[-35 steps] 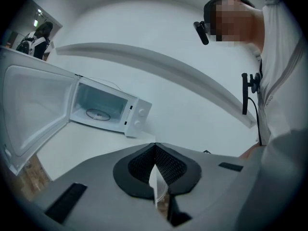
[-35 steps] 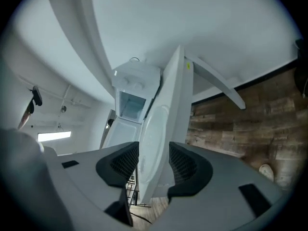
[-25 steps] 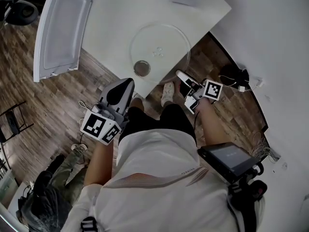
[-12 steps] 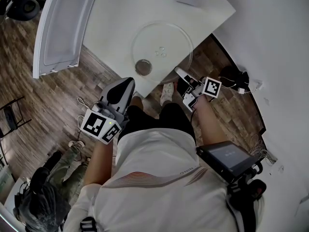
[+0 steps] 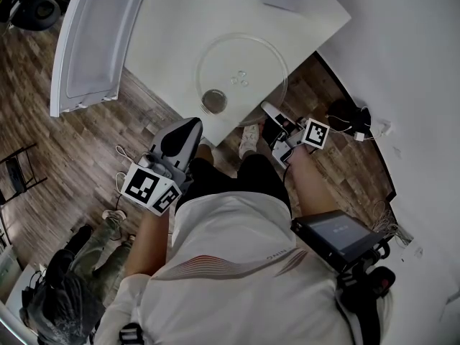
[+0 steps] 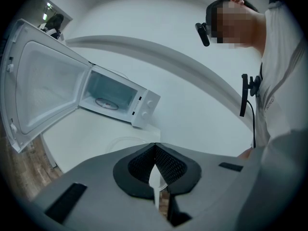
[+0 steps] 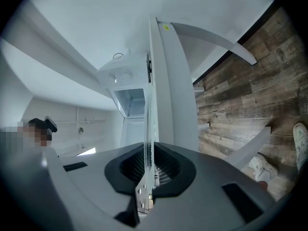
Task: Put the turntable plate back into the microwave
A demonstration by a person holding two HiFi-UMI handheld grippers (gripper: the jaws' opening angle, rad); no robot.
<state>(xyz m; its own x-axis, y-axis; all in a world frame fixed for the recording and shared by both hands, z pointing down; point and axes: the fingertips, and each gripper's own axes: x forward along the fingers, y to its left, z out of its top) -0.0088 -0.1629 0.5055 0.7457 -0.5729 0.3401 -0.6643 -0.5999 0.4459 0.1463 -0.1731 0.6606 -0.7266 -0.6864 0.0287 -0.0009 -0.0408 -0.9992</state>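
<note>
- A round, clear glass plate (image 5: 241, 74) lies on the smooth white table (image 5: 165, 34).
- The right gripper (image 5: 272, 113) has ribbed black jaws that have just been closing and now pinch the plate's rim.
- The left gripper (image 5: 188, 126) is closed and empty.

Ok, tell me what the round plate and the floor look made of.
The clear round turntable plate: glass by the look, glossy; the white table shows through it. The brown plank floor: wood or wood-look laminate, matte, with grain and board seams.
</note>
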